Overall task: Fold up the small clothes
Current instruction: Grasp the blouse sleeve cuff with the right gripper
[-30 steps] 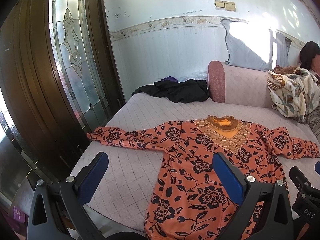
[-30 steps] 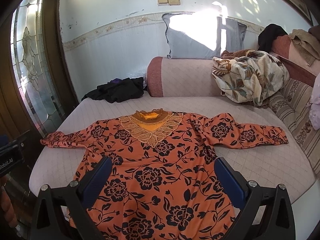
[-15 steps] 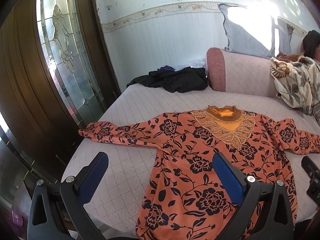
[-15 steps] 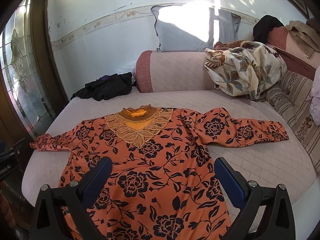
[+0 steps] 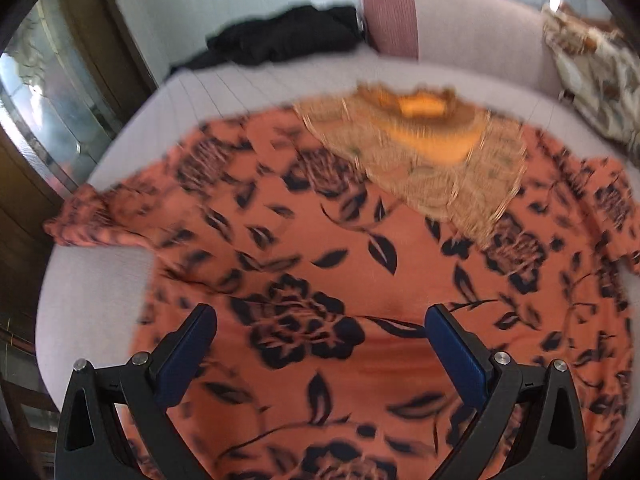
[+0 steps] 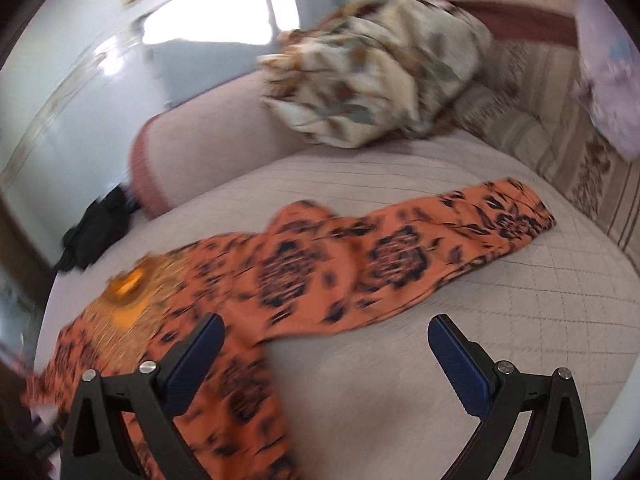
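An orange top with black flowers (image 5: pixel 340 264) lies flat on the pale quilted bed, its gold lace collar (image 5: pixel 432 148) toward the bolster and both sleeves spread out. My left gripper (image 5: pixel 320 332) is open and empty above the top's body. My right gripper (image 6: pixel 326 340) is open and empty above the bed by the right armpit; the right sleeve (image 6: pixel 440 248) stretches away ahead of it. Both views are motion-blurred.
A dark garment (image 5: pixel 288 36) lies at the bed's far left. A pink bolster (image 5: pixel 392 16) lines the back. A floral blanket bundle (image 6: pixel 380 68) sits at the far right beside a striped cushion (image 6: pixel 560 152). A glass-panelled wooden door (image 5: pixel 48 92) stands left.
Both grippers have moved forward and down toward the top. The left now looks at the body and collar; the right has swung rightward to the right sleeve. Both stay open.
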Demonstrator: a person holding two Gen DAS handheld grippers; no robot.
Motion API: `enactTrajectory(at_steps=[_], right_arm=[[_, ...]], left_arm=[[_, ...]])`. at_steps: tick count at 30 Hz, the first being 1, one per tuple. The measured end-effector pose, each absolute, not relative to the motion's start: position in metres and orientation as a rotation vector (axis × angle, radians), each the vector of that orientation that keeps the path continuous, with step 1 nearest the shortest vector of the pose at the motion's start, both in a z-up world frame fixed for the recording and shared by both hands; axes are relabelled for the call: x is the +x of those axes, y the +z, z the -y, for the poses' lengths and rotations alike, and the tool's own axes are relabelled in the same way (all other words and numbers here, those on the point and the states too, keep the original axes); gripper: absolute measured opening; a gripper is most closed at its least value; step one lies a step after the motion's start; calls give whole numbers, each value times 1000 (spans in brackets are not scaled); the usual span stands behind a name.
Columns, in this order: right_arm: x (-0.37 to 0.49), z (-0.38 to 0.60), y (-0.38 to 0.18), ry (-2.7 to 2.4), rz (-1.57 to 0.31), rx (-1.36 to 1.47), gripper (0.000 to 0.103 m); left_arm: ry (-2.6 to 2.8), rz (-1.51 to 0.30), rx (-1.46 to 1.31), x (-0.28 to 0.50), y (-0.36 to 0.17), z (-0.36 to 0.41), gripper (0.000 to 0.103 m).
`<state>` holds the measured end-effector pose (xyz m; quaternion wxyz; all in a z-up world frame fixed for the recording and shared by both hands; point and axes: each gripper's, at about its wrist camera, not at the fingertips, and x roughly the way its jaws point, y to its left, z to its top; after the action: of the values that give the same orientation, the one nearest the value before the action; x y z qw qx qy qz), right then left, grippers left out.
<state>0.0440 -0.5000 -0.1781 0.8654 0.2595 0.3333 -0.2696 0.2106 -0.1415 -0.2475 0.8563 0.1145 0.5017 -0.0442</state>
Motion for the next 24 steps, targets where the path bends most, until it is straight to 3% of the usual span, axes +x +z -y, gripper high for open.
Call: enactTrajectory(at_steps=[4, 8, 12, 14, 17, 19, 20, 24], right_arm=[[18, 600, -215, -610, -599, 868, 103], [-23, 681, -256, -606, -374, 1251, 97], [-33, 717, -290, -638, -317, 1444, 66], [-25, 725, -286, -644, -317, 1423, 65], [-6, 739, -286, -682, -355, 1367, 51], [-1, 745, -293, -729, -386, 1324, 14], [-3, 748, -296, -742, -387, 1327, 9], [-3, 739, -280, -760, -351, 1278, 7]], left_arm=[[-109, -1009, 185, 213, -266, 141, 103], [-94, -999, 143, 210, -272, 142, 103], [-77, -992, 134, 201, -274, 145, 103], [-88, -1007, 133, 198, -272, 144, 103], [-103, -1018, 144, 203, -274, 139, 103], [-111, -1034, 162, 210, -274, 139, 103], [-110, -1044, 180, 213, -273, 138, 103], [-123, -1054, 190, 217, -265, 137, 103]])
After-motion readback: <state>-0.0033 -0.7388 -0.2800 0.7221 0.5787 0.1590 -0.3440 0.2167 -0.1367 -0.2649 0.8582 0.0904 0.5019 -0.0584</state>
